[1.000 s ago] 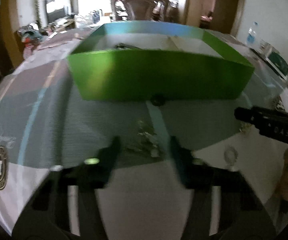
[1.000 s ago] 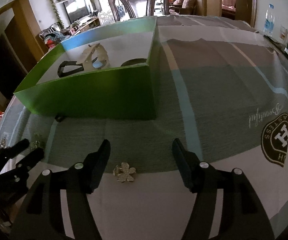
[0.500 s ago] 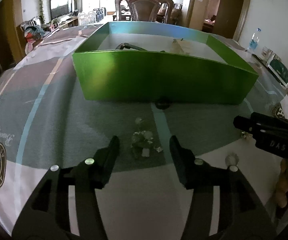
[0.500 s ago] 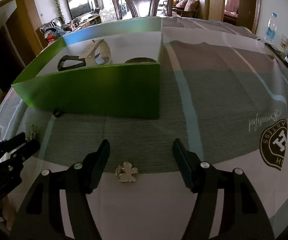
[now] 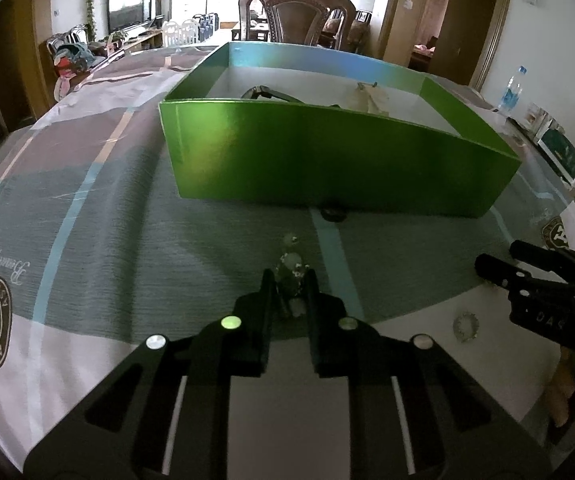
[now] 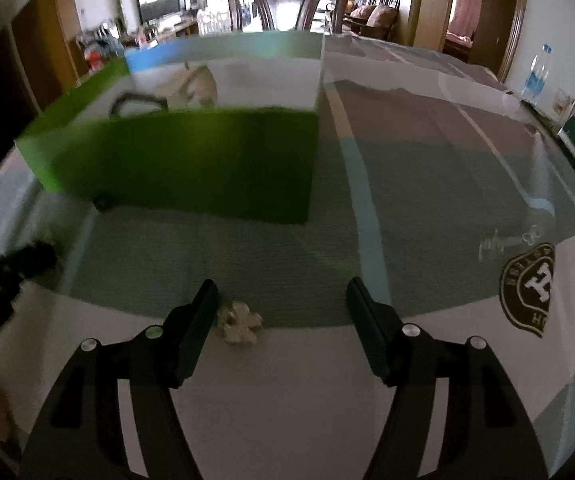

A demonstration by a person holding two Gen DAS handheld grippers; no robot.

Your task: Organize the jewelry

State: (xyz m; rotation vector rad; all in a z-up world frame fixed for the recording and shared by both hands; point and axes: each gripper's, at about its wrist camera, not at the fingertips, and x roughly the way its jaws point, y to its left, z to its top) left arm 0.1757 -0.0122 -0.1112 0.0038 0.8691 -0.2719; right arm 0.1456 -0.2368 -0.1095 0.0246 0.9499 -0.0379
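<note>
A sparkly crystal jewel [image 5: 292, 266] lies on the tablecloth in front of the green box [image 5: 327, 160]. My left gripper [image 5: 290, 280] is closing, its fingertips narrow on either side of the jewel and pressing it. In the right wrist view, my right gripper [image 6: 283, 292] stands open over the cloth. A pale flower brooch [image 6: 239, 322] lies just beside its left finger [image 6: 199, 320], untouched. The green box [image 6: 191, 160] holds a dark clip [image 5: 271, 94] and a cream piece [image 5: 369, 98]. The right gripper [image 5: 527, 276] also shows at the right of the left wrist view.
A small silver ring [image 5: 466, 326] lies on the white part of the cloth. A dark little item [image 5: 333, 213] sits against the box's front wall, a small bead [image 5: 289, 240] just before it. A wooden chair [image 5: 297, 12] stands beyond the table; a water bottle [image 6: 537, 74] stands far right.
The left gripper's jaws have gone from wide apart to narrow around the crystal jewel. The right gripper stays open, with the flower brooch now closer to its left finger.
</note>
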